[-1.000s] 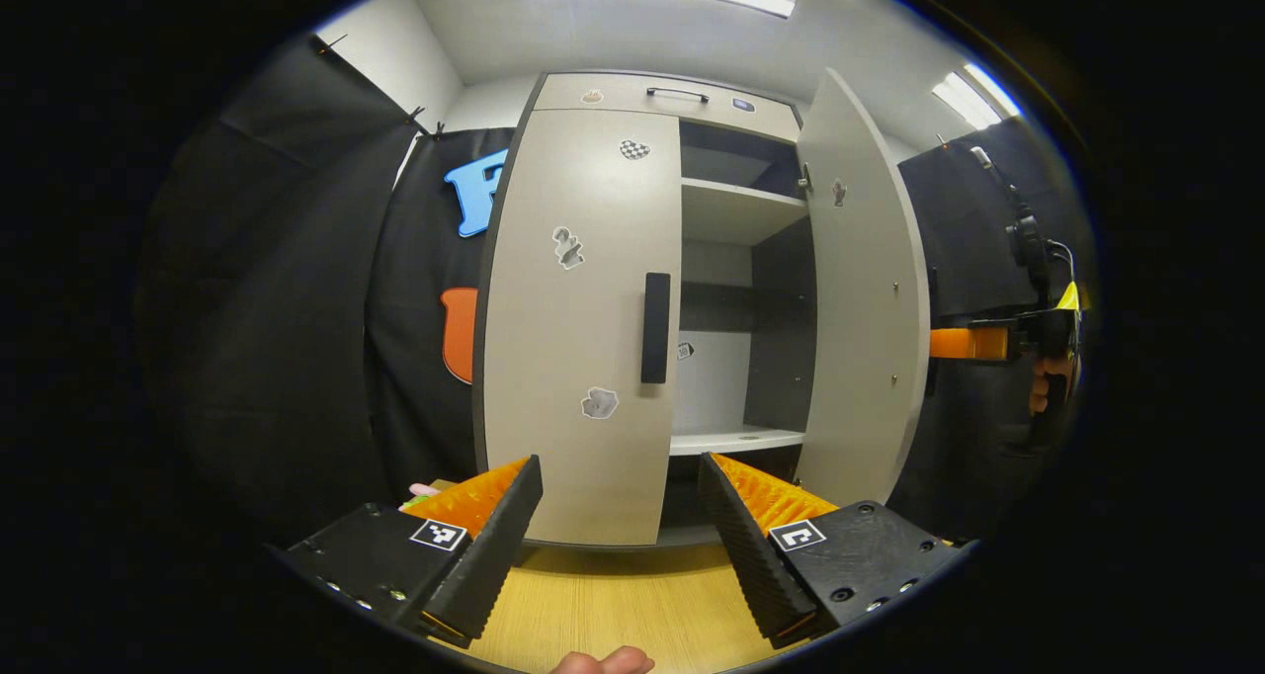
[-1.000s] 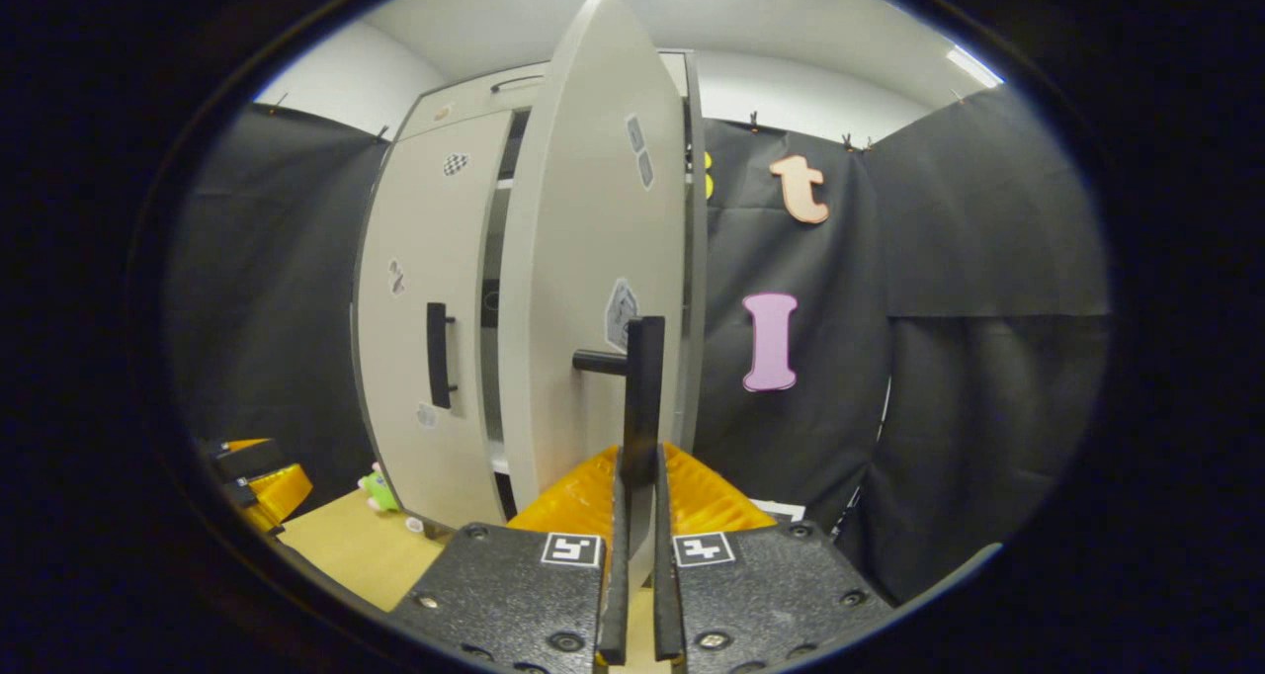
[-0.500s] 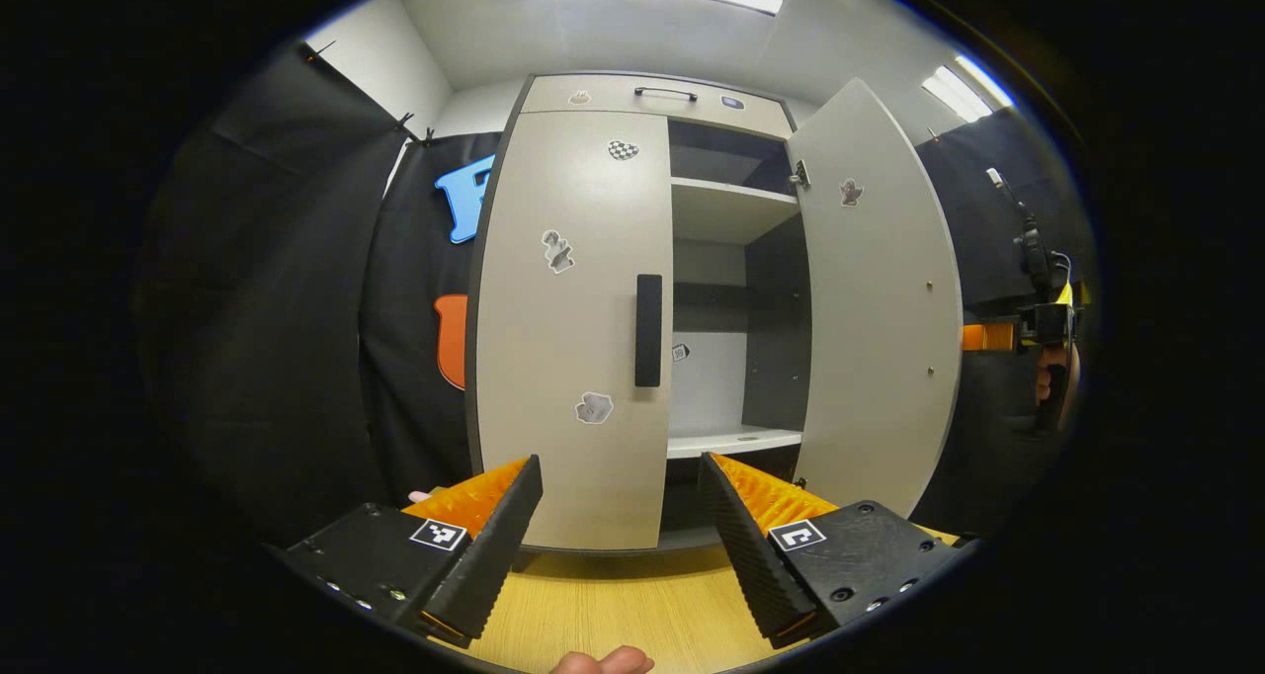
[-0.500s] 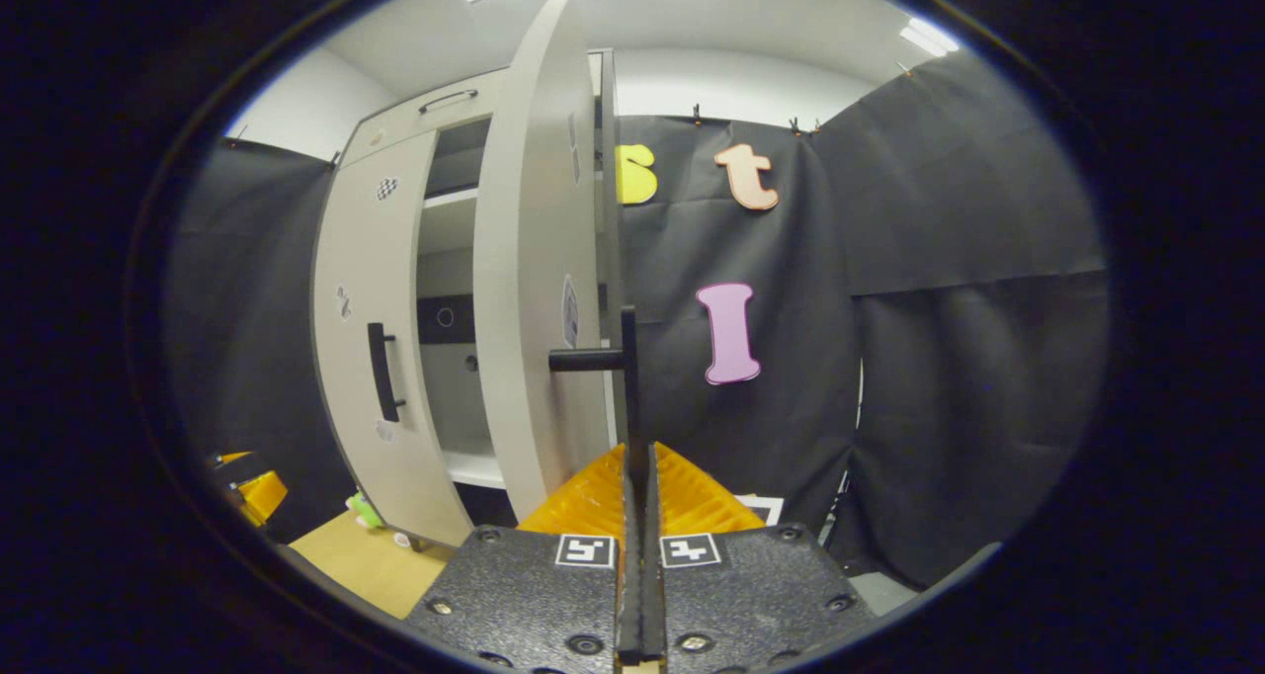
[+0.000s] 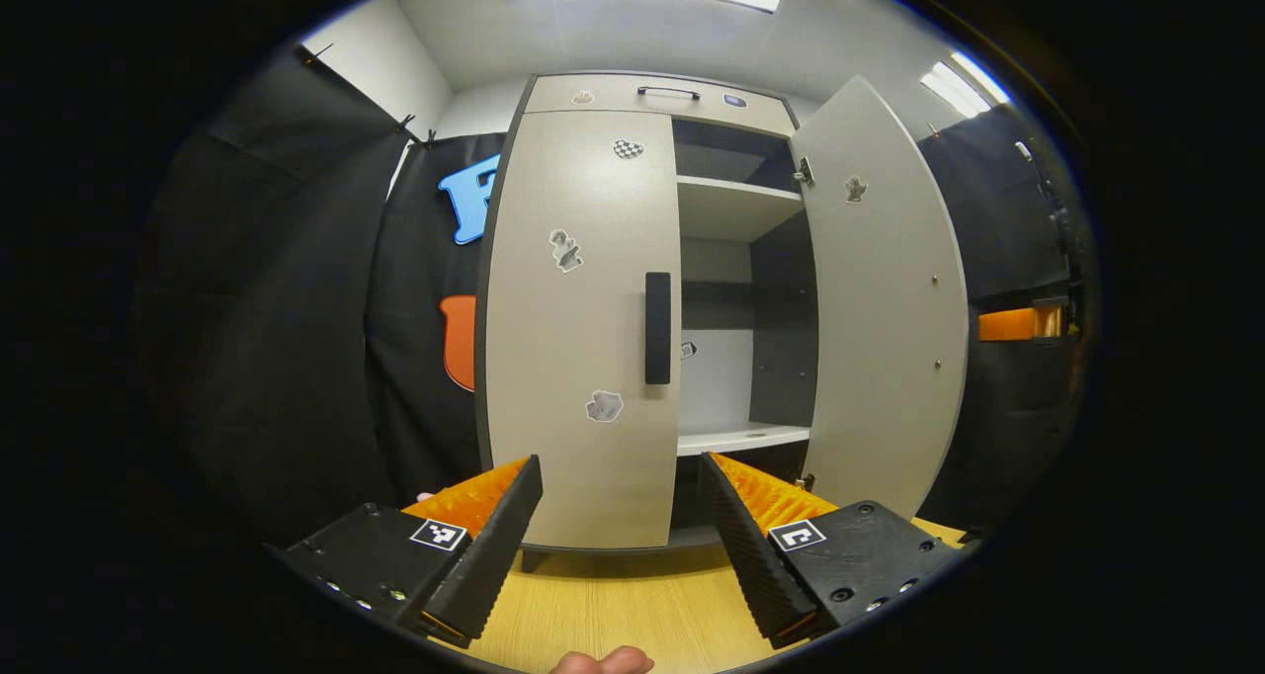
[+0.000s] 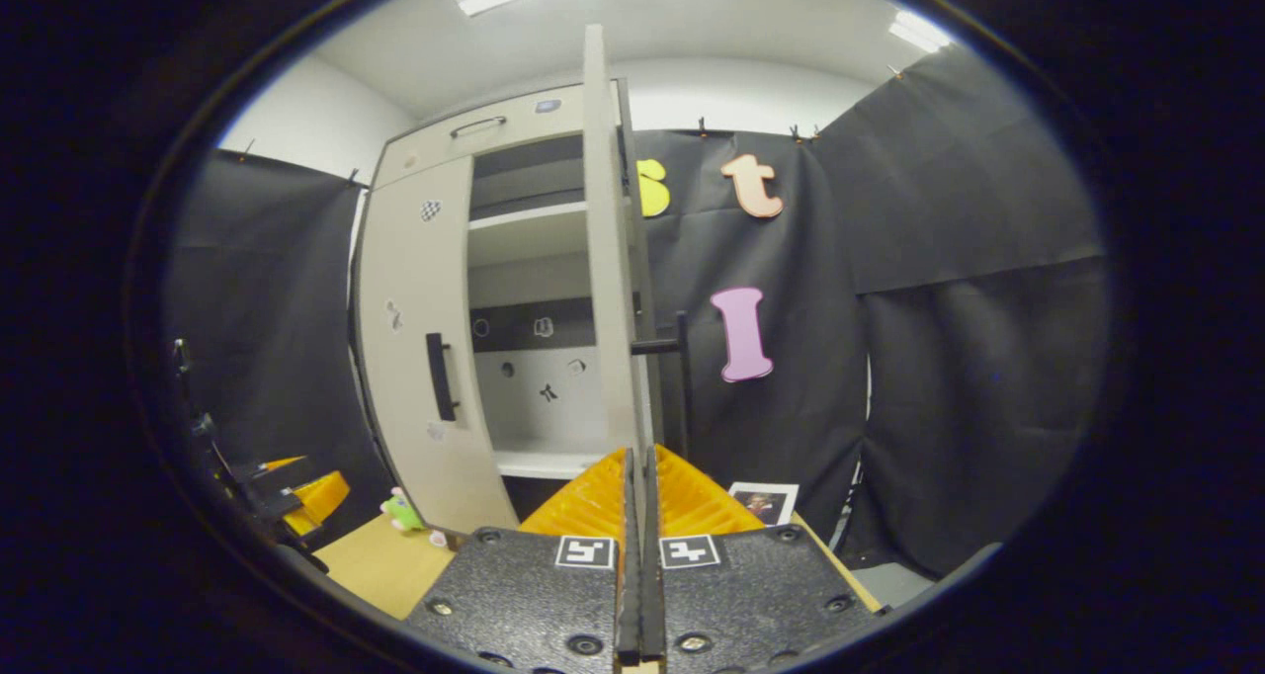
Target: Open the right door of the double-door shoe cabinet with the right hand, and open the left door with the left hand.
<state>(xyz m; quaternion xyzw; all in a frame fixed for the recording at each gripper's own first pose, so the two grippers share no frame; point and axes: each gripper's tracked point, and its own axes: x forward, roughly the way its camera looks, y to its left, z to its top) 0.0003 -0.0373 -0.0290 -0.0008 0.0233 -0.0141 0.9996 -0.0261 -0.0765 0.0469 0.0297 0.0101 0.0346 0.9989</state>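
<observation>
Right door (image 5: pixel 885 298) is standing wide open; left door (image 5: pixel 578 328) is sitting closed. Left gripper (image 5: pixel 621 526) is hovering spread before the cabinet. Right gripper (image 6: pixel 639 516) is pressed together, gripping nothing, handle (image 6: pixel 682 373) just ahead.

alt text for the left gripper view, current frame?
The shoe cabinet stands ahead with its right door swung open on bare shelves and its left door closed, black handle untouched. The left gripper faces it, jaws open.

Black left tool (image 5: pixel 621 516), orange ribbed fingers (image 5: pixel 766 496), square markers, screws
</observation>
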